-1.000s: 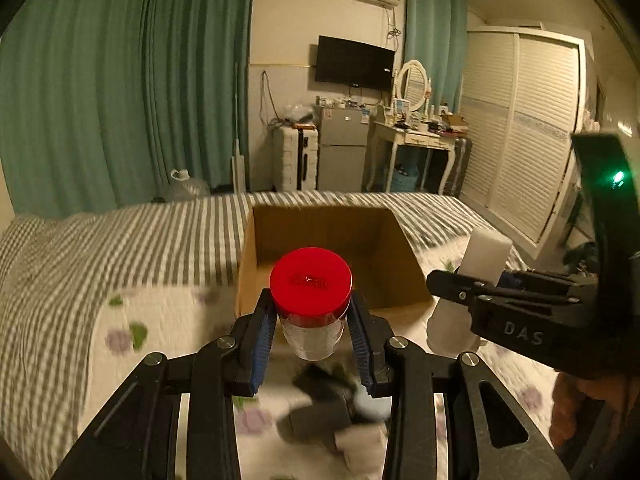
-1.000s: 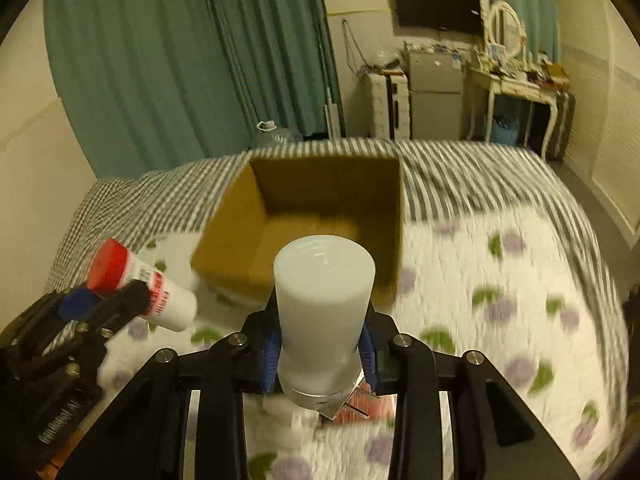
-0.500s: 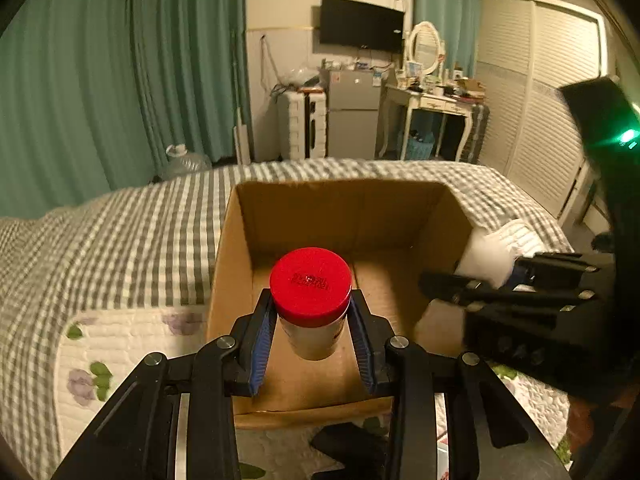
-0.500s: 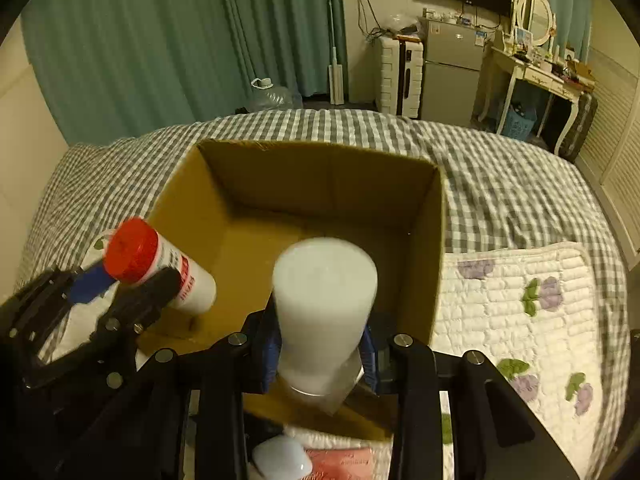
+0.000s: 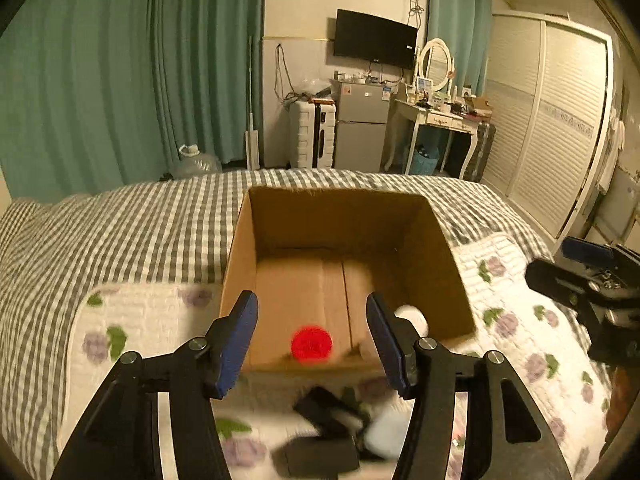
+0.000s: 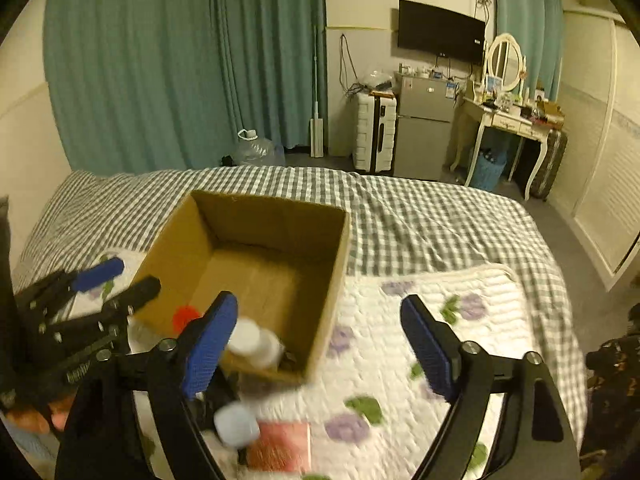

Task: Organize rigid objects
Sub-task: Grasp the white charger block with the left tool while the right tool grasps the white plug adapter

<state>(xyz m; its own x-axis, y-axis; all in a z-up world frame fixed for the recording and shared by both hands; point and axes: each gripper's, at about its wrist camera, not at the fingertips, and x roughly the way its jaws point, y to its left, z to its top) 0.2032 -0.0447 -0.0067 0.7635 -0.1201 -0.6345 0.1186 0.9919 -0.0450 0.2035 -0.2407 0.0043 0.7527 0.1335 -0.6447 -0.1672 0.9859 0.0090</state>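
Closest to us, at the bottom of the left wrist view, the left gripper (image 5: 312,340) has its two blue fingers spread wide, with nothing between them. In the right wrist view the right gripper (image 6: 320,344) is wide too, and it holds nothing.

Low in both frames, things lie on the flowery quilt (image 6: 420,320) just in front of the box: a pale round-cornered thing (image 6: 236,426), a pink flat packet (image 6: 280,446), and some dark blocks (image 5: 320,456), all blurry. They look small and hard, so they should be light and keep their shape when squeezed. The pale one looks smooth and may slip, so pinch it across its middle. I think the flat packet is best taken by its thin edges.

A bit farther, in the middle of the frames, sits the open cardboard box (image 5: 452,264). Inside, near its front wall, is a bottle with a red cap (image 5: 311,343) and a white bottle (image 6: 254,342) lying on its side. Both look like stiff plastic.

Past the box, the checked bedspread (image 6: 420,216) runs up toward the green curtains (image 6: 180,60) at the top of the frames.
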